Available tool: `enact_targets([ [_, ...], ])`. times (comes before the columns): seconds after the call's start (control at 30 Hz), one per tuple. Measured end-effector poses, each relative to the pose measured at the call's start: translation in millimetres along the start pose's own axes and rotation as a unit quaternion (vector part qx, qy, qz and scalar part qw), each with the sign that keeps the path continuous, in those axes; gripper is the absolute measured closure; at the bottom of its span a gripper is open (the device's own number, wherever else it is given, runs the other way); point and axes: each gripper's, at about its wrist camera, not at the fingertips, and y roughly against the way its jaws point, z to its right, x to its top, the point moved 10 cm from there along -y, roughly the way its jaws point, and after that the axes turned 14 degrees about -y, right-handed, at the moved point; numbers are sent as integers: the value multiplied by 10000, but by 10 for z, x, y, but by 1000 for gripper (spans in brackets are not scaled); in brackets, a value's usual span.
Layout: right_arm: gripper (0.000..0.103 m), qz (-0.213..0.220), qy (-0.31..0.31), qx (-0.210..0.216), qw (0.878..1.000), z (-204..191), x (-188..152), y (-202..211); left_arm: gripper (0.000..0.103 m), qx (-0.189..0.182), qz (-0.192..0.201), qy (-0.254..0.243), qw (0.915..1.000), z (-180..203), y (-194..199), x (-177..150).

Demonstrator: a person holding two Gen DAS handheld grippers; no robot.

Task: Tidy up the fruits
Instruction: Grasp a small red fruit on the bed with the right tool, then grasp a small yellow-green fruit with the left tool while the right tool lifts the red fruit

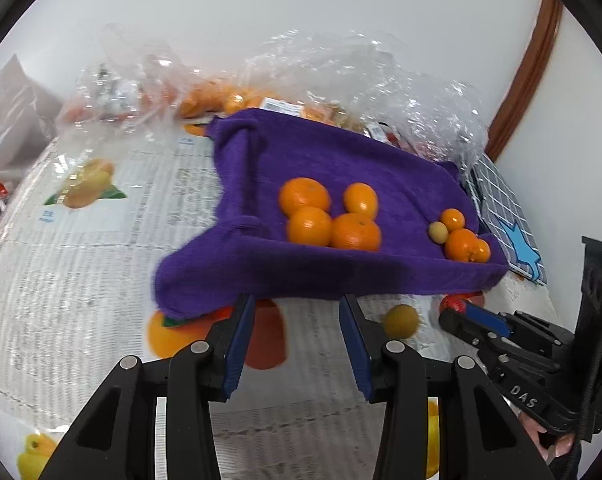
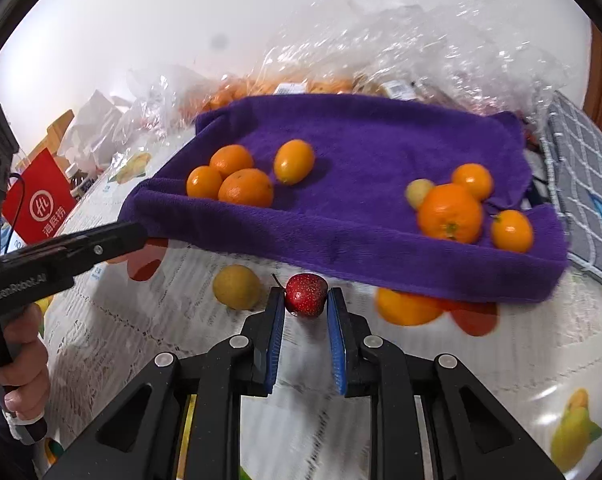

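While the right gripper (image 2: 305, 300) clamps its blue pads on a small red fruit (image 2: 305, 294) at the near edge of the purple towel (image 2: 353, 216), the left gripper (image 1: 297, 312) hangs with jaws apart and empty beside a yellow fruit (image 1: 401, 321). Oranges (image 1: 329, 216) sit in two clusters on the towel.

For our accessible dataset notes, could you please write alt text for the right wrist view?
The right gripper is shut on a small red fruit on the printed tablecloth, just before a purple towel carrying two clusters of oranges.
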Motion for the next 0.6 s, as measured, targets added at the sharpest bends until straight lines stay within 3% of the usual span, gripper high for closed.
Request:
enact_targets([
  [0.27,81,356,-209,-413,9983,535,49,333,59,-523,-17,-352,9980,525,-147,25],
  [0.6,81,325,-553,-352,9973,847,-62,321,58,-406,-246,-562,9973,755,-356,-47],
])
